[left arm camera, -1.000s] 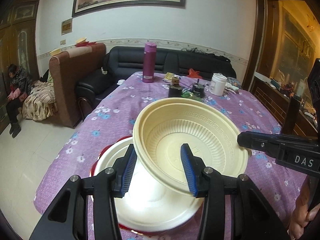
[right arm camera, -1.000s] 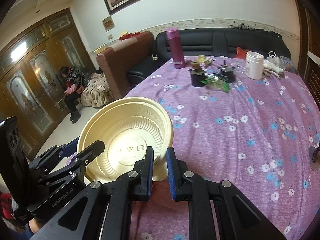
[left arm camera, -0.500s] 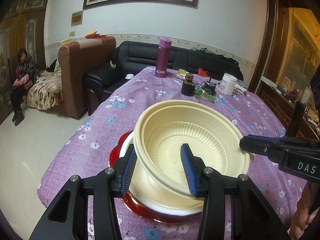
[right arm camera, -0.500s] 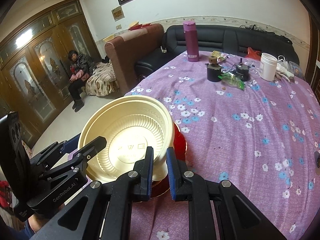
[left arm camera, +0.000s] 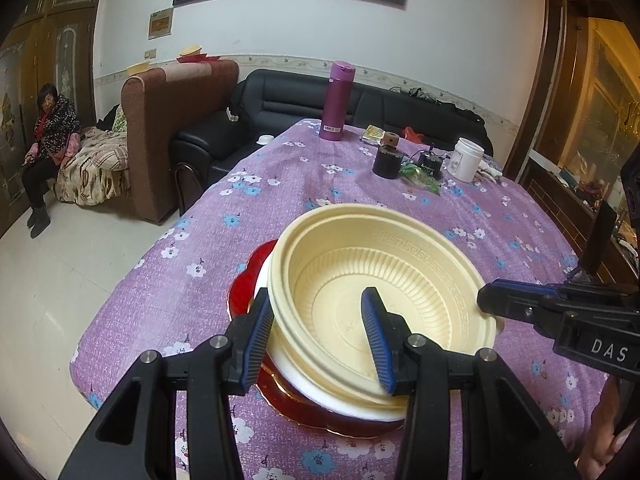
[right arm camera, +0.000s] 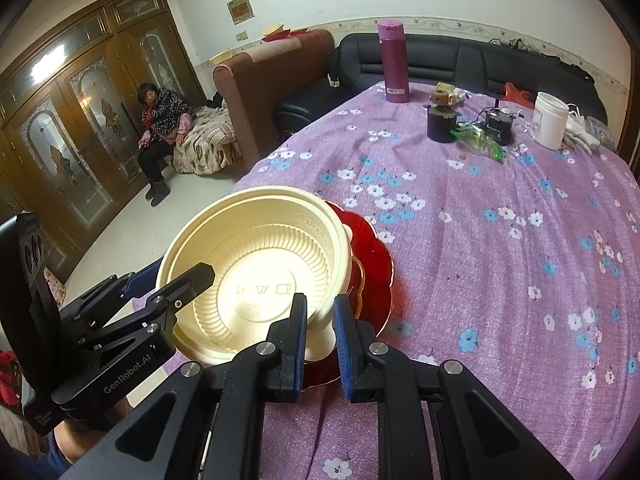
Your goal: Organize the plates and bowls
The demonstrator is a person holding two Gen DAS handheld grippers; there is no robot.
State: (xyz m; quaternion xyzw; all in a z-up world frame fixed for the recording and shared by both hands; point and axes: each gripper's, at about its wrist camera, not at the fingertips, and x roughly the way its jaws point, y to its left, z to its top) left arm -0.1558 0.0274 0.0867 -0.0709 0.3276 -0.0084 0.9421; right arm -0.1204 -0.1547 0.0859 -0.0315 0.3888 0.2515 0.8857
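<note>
Cream bowl (left arm camera: pixel 372 304) over red plate (left arm camera: pixel 248 280) | left tool (left arm camera: pixel 316 332), right tool (right arm camera: pixel 320 336) both clamp its rim

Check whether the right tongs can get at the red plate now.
Probably not: the right tongs are shut on the cream bowl, and that bowl and a white dish cover the red plate.

One bowl (left arm camera: pixel 384 300), perhaps two plates (left arm camera: pixel 256 276).
</note>
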